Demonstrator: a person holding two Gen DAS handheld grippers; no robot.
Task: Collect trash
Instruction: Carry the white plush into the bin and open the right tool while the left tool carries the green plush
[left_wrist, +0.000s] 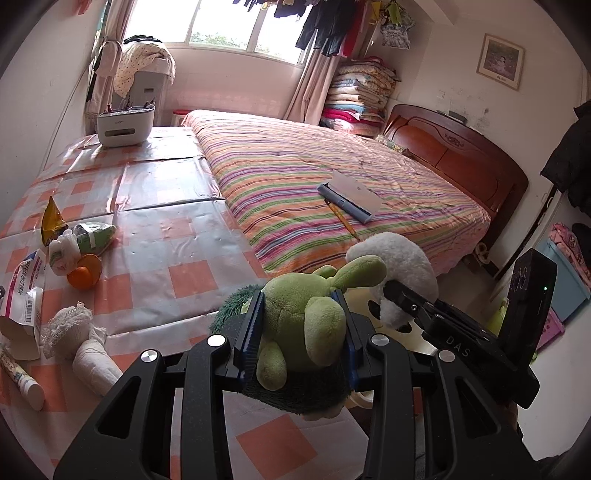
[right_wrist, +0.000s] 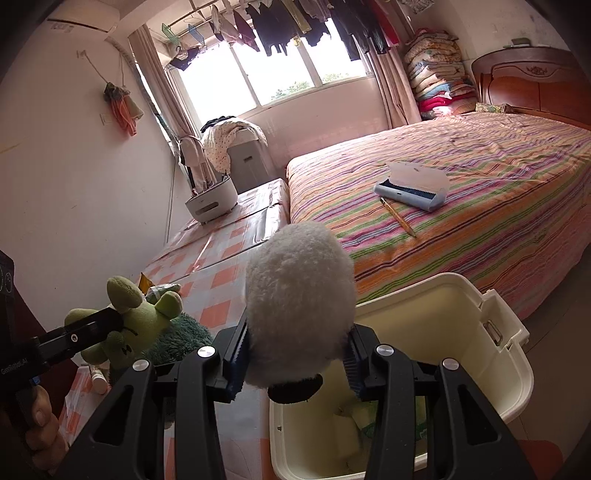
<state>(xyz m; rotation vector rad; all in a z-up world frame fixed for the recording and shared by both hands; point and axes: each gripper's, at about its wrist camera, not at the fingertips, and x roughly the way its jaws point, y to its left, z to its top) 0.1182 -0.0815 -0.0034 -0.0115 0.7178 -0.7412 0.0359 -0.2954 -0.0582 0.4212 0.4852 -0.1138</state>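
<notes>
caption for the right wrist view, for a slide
Right gripper clamps a white plush toy above the cream bin, green plush toy alongside.

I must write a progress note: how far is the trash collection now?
Done: some items lie inside the cream bin. In hand: the left gripper clamps a green plush, the right gripper a white plush over the bin. Left: wrappers, an orange peel and tissue on the checked table.

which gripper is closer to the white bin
Right. The right gripper, shut on a white plush toy, hangs right at the bin's near rim. The left gripper, shut on a green plush toy, is off to the side over the checkered table.
</notes>
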